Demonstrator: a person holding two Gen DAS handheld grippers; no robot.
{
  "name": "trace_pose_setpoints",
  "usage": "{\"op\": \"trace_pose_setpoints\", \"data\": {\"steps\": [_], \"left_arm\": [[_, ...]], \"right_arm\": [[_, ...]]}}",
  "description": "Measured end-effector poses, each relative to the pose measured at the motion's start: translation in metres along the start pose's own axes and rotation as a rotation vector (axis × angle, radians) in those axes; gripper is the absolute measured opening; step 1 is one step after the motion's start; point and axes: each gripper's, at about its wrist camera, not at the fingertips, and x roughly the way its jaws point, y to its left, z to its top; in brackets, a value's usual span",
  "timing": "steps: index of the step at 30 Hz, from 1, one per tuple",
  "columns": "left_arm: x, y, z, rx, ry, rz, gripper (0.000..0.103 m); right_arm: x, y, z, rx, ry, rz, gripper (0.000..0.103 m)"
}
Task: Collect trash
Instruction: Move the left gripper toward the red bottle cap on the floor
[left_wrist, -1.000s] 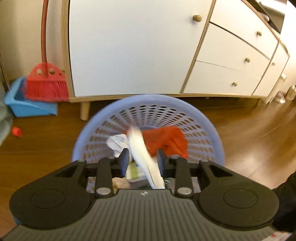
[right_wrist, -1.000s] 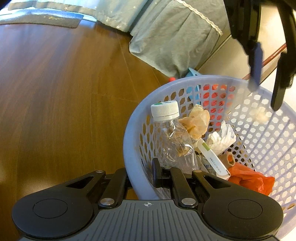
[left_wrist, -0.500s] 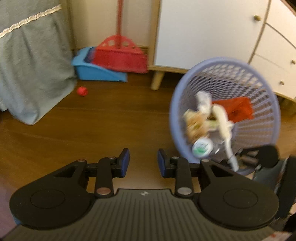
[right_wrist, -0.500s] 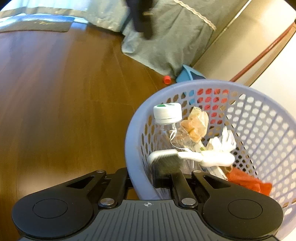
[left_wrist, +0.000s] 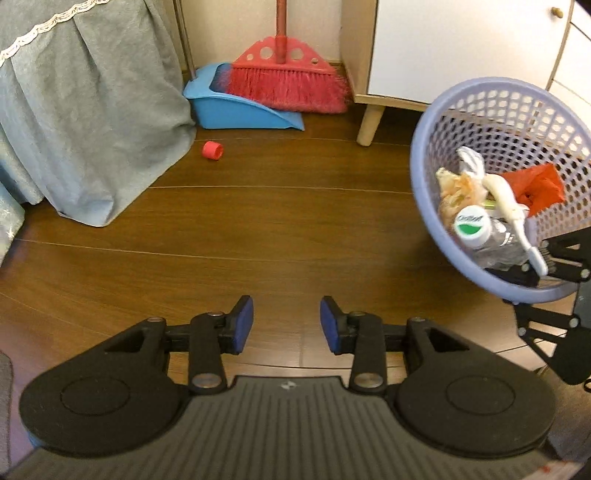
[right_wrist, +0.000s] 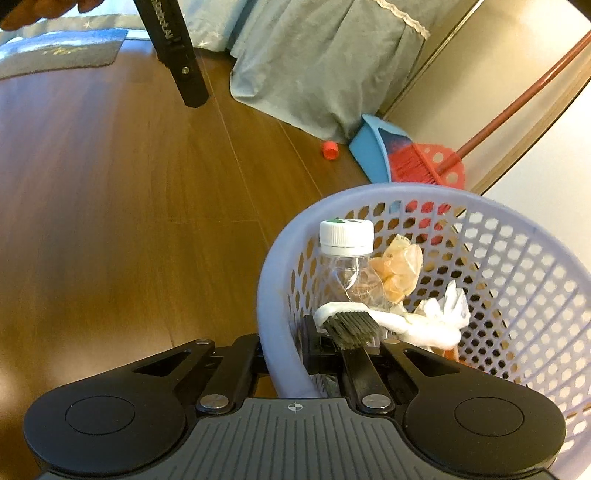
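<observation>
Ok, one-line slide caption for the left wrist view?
Open left gripper over bare floor, red cap ahead, right gripper holding the filled basket.

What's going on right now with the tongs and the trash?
Left tongs just opening, nothing between them. Right tongs clamped on the basket rim. Red cap on the floor ahead, path unobstructed.

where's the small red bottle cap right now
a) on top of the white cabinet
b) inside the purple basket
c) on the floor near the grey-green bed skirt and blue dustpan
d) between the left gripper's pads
c, the red bottle cap lies on the wood floor between the bed skirt and the dustpan, outside the basket.
</observation>
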Motion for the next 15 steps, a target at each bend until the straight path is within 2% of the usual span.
{"op": "trace_pose_setpoints", "data": {"steps": [2, 9, 15], "left_arm": [[0.0, 0.006, 0.007, 0.006, 0.018, 0.008, 0.038], [-0.004, 0.018, 0.031, 0.057, 0.073, -0.007, 0.038], [-0.009, 0.033, 0.054, 0.028, 0.095, -0.025, 0.04]], "right_arm": [[-0.003, -0.003, 0.006, 0.004, 0.003, 0.004, 0.0], [0.006, -0.032, 0.035, 0.102, 0.078, 0.003, 0.0], [0.016, -0.046, 0.048, 0.113, 0.137, 0.014, 0.0]]}}
